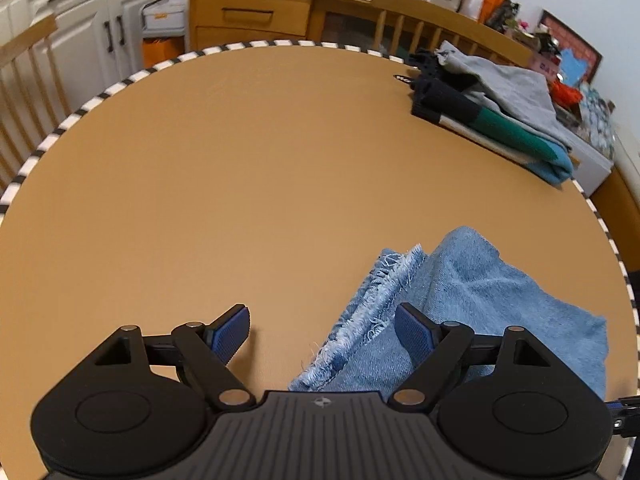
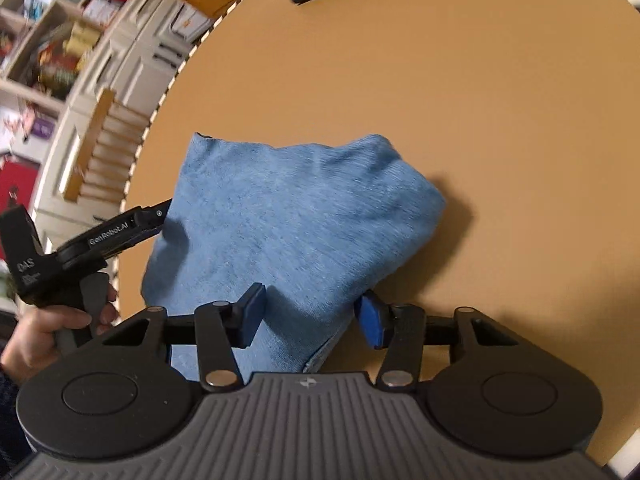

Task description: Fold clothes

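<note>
The soft, floppy light-blue denim garment [image 2: 288, 224] lies between the spread right jaws, best pinched at its frayed hem [image 1: 372, 312] beside the equally spread left jaws.

We see blue jean shorts [image 2: 292, 220] lying bunched up on the round table, near its edge. One frayed white hem [image 1: 372, 308] shows along the side.
</note>
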{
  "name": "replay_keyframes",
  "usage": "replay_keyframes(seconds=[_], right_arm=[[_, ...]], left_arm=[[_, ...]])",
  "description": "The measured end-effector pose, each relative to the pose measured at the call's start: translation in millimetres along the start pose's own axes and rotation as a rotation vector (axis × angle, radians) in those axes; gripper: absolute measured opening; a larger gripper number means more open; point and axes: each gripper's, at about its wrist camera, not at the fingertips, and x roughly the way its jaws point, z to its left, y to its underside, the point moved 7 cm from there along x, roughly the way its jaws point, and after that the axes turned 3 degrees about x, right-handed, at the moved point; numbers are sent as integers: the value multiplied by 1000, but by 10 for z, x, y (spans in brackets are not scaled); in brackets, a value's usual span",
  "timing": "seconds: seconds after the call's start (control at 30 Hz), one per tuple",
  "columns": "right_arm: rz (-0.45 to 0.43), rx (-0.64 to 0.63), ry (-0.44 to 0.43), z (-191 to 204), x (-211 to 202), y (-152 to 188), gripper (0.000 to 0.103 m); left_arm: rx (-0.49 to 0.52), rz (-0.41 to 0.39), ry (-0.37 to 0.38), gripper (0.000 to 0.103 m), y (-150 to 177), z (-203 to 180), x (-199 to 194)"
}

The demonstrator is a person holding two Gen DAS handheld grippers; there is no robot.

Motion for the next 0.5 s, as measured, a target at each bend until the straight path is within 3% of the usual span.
replay_keyframes(seconds=[0.5], right_arm=[[58,-313,91,443,274,-733,57]], left_arm=[[-105,9,-54,76,594,-22,-471]])
